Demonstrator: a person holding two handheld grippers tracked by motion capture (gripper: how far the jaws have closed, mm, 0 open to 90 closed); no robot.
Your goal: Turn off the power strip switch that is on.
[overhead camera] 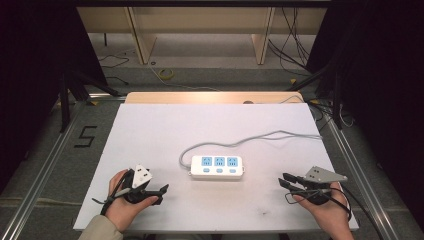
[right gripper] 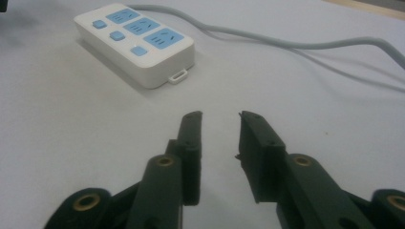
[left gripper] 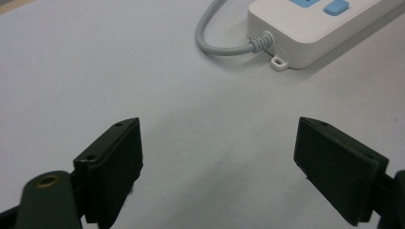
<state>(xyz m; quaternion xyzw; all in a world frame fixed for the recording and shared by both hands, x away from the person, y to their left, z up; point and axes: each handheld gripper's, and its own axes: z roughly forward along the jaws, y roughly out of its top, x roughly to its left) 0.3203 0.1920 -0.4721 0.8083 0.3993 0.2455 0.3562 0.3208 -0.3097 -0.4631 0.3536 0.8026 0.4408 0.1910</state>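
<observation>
Left gripper hovering wide open over a white tabletop

Its two black jaws rise from the bottom edge, well apart, with nothing but bare surface between them (the left jaw shows a brass-ringed hole at its base). Beyond them, at the top right, lies the end of a white power strip with a blue button, a small mounting tab at its near corner, and a grey cable curving out of its ribbed sleeve and off the top edge.
</observation>
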